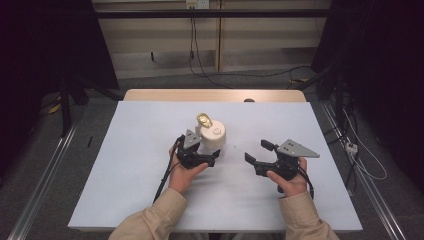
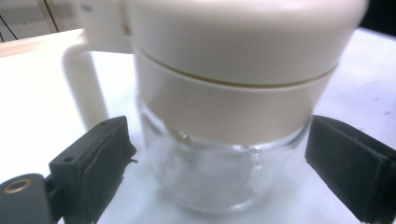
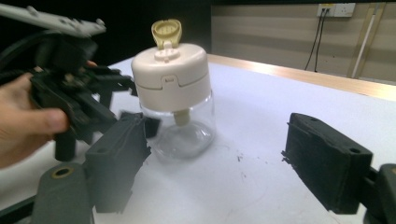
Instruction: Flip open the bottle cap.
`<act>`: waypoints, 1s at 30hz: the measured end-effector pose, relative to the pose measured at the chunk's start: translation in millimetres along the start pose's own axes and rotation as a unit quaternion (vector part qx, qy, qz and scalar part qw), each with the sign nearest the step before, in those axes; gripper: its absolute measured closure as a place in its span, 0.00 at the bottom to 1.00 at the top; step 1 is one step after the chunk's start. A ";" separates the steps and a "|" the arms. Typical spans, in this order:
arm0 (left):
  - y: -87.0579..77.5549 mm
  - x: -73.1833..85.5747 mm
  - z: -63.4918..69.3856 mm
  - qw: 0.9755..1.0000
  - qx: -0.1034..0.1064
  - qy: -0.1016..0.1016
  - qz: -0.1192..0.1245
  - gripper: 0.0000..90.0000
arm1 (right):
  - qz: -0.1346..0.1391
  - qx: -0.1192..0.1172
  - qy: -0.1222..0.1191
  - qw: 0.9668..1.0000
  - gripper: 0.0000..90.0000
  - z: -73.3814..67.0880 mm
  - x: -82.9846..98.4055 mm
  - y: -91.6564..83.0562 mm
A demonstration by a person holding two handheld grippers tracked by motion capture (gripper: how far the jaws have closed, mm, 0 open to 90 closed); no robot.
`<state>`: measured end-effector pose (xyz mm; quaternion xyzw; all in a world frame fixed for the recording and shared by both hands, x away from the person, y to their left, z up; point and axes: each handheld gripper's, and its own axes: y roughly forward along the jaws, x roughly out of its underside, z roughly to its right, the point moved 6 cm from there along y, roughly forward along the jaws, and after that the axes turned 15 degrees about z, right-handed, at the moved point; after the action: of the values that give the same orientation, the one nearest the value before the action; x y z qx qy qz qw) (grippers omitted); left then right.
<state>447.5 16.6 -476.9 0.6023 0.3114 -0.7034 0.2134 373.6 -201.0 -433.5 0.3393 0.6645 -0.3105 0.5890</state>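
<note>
A glass jar (image 1: pixel 213 135) (image 3: pixel 171 77) with a cream plastic lid stands upright near the middle of the white table top (image 1: pixel 140 165). Its yellowish flip cap (image 1: pixel 203 119) (image 3: pixel 166 31) is tipped up. The jar (image 2: pixel 224 70) looks empty apart from a white film on the glass. My left gripper (image 1: pixel 212 151) (image 2: pixel 217 154) reaches in from the jar's near left, with one jaw on each side of the glass base. A thin gap shows at the left jaw, so it is open. My right gripper (image 1: pixel 258 151) (image 3: pixel 217 130) is held to the jar's right, open wide and empty.
The table's wooden far edge (image 1: pixel 215 95) lies behind the white sheet. Metal rails (image 1: pixel 45 170) run along the floor on both sides, and cables (image 1: pixel 360 150) trail at the right. Bare white surface lies left, right and in front of the jar.
</note>
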 end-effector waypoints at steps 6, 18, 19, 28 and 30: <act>-19.3 -4.9 -4.6 1.000 -0.005 0.003 0.003 0.07 | -0.006 0.007 0.005 1.000 0.17 1.0 6.3 -5.2; -57.2 -4.7 -18.4 1.000 -0.010 -0.004 0.005 0.07 | -0.010 0.024 -0.011 1.000 0.12 1.3 13.1 -20.0; -60.6 -4.3 -20.3 1.000 -0.010 -0.002 0.006 0.07 | -0.010 0.024 -0.011 1.000 0.12 0.9 13.3 -20.6; -83.3 -2.2 -33.8 1.000 -0.016 -0.002 0.002 0.07 | -0.021 0.022 -0.024 0.999 0.11 -0.9 18.5 -26.6; -87.8 -1.5 -36.0 1.000 -0.015 -0.003 0.001 0.07 | -0.024 0.023 -0.027 0.999 0.10 -0.3 19.3 -27.9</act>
<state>414.2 104.3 -462.5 0.5971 0.3205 -0.7003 0.2243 349.2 -215.2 -452.3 0.3283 0.6492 -0.3486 0.5910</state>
